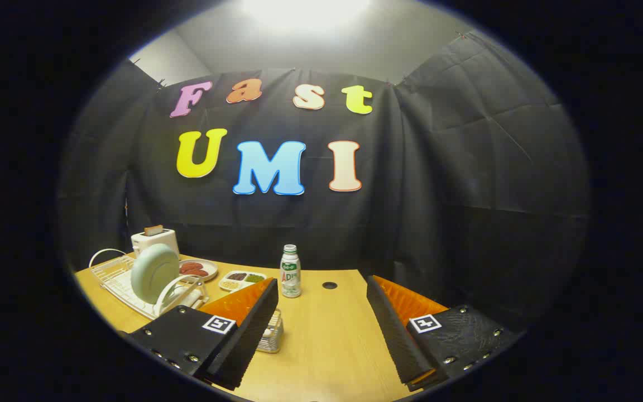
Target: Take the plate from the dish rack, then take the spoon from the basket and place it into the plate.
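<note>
Tongs (321,312) spread wide, nothing between the fingers, nothing touched; bare table (327,335) shows through the gap. Both fingers (249,329) hang above the table, angled forward.

Plate (154,273), pale green, stands on edge in the white wire dish rack (112,273), off to the left of the left finger and a bit beyond its tip. Near, but apart from the tongs. The rack sits at the table's left side, its closest corner just beside the left finger's outer face.

Basket (271,334), small wire one, sits on the table just inside the left finger, partly hidden behind it. Can't tell whether the spoon is in it: contents hidden.

Beyond the fingertips, slightly left of the gap's middle: a small upright bottle (291,271) with white cap and green-and-white label. Left of the bottle, beyond the left finger: a divided tray (241,278) with bits of food, then a small dish (197,269) with something reddish on it. Behind the rack, a white toaster (154,240) with a slice sticking up. A small dark round hole (330,285) in the table lies ahead of the gap, right of the bottle.
</note>
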`<state>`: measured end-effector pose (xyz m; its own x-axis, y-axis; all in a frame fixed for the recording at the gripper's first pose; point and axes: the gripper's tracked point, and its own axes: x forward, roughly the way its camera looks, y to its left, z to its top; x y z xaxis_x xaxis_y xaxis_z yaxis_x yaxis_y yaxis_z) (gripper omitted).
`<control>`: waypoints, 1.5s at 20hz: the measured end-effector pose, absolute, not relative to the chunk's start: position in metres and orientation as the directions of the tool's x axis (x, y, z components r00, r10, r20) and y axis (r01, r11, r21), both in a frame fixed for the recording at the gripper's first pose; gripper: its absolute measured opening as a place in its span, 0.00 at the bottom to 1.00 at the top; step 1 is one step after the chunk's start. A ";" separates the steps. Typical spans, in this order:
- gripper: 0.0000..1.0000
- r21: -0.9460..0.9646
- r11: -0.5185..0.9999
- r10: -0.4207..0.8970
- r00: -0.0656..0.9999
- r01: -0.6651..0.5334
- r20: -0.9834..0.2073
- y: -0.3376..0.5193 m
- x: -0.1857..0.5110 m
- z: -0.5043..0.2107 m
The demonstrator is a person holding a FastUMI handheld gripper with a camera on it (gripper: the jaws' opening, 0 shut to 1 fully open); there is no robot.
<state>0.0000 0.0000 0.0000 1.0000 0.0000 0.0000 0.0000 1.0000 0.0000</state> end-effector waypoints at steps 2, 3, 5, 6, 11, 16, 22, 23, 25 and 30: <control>0.98 -0.004 1.000 0.029 0.999 -0.029 -0.014 0.028 -0.007 0.008; 0.98 0.000 0.999 0.048 0.999 -0.048 -0.015 0.048 -0.008 0.015; 0.98 0.017 0.997 0.074 0.997 -0.074 -0.017 0.082 -0.006 0.023; 0.98 0.027 0.996 0.086 0.996 -0.085 -0.025 0.101 -0.003 0.026; 0.98 0.043 0.993 0.107 0.994 -0.106 -0.030 0.180 0.021 0.045; 0.98 0.067 0.989 0.135 0.991 -0.133 -0.028 0.244 0.049 0.055; 0.98 0.096 0.984 0.151 0.988 -0.147 -0.039 0.292 0.080 0.050; 0.98 0.104 0.983 0.154 0.987 -0.149 -0.048 0.298 0.085 0.045; 0.98 0.119 0.981 0.160 0.985 -0.151 -0.067 0.310 0.093 0.036; 0.98 0.153 0.978 0.170 0.971 -0.144 -0.169 0.334 0.120 -0.010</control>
<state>0.1199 0.3338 -0.0095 0.9709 0.1695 -0.1690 -0.1441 0.9777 0.1530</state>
